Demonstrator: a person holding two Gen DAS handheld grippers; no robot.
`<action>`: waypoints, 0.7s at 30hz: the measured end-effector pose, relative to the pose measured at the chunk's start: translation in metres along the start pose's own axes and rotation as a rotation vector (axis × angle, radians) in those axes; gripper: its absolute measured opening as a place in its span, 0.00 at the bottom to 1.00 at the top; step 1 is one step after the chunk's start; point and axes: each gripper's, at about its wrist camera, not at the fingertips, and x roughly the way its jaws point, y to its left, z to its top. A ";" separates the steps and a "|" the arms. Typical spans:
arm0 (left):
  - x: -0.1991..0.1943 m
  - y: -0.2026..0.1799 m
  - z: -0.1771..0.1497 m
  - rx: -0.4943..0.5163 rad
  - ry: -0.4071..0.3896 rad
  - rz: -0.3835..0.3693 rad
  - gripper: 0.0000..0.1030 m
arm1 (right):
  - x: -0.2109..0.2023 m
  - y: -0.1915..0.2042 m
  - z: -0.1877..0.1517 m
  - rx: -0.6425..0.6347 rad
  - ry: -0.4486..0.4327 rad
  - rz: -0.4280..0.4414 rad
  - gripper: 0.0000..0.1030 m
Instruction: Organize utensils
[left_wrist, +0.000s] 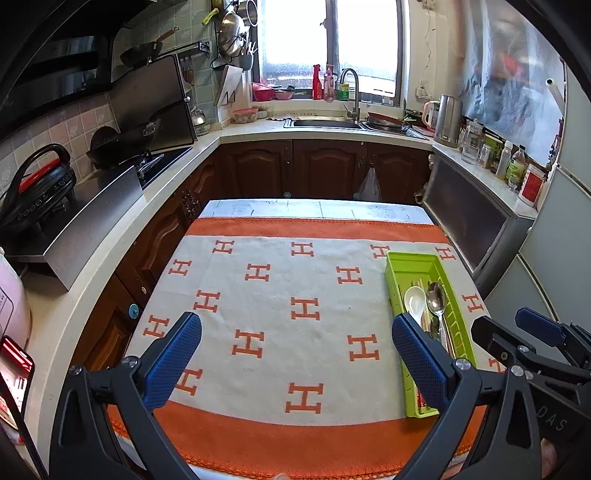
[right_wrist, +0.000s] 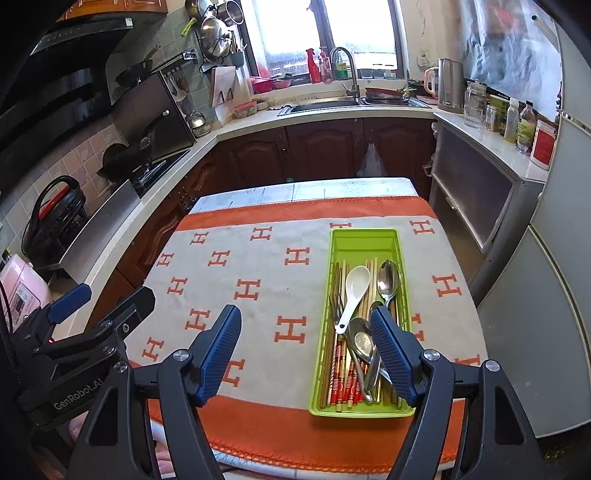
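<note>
All the utensils lie lengthwise in the long lime-green plastic tray (right_wrist: 364, 240) on the orange-bordered cloth covering the tabletop (right_wrist: 258, 280), so sorting looks done. Both claws, left (left_wrist: 295, 360) and right (right_wrist: 306, 354), hang wide and empty above it.

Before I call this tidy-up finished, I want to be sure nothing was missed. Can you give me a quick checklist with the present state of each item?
1. Utensils inside the green tray: ok; white spoon, metal spoons, fork and chopsticks all lie in it.
2. Nothing loose on the patterned cloth: ok in the part both views show.
3. Right gripper empty: ok, jaws apart, nothing between them.
4. Left gripper empty: ok, jaws apart.
5. Tray fully on the table: ok, resting flat near the right side.
6. Utensils sorted by type: not ok, they overlap.
</note>
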 end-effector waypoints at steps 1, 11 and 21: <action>0.000 0.000 0.000 -0.002 0.000 0.000 0.99 | 0.001 0.000 0.000 -0.001 0.000 0.000 0.72; 0.005 0.002 0.000 -0.005 0.007 0.007 0.99 | 0.017 -0.002 0.004 0.001 0.017 0.001 0.72; 0.009 0.003 0.001 -0.006 0.012 0.009 0.99 | 0.024 -0.004 0.005 0.002 0.025 0.000 0.72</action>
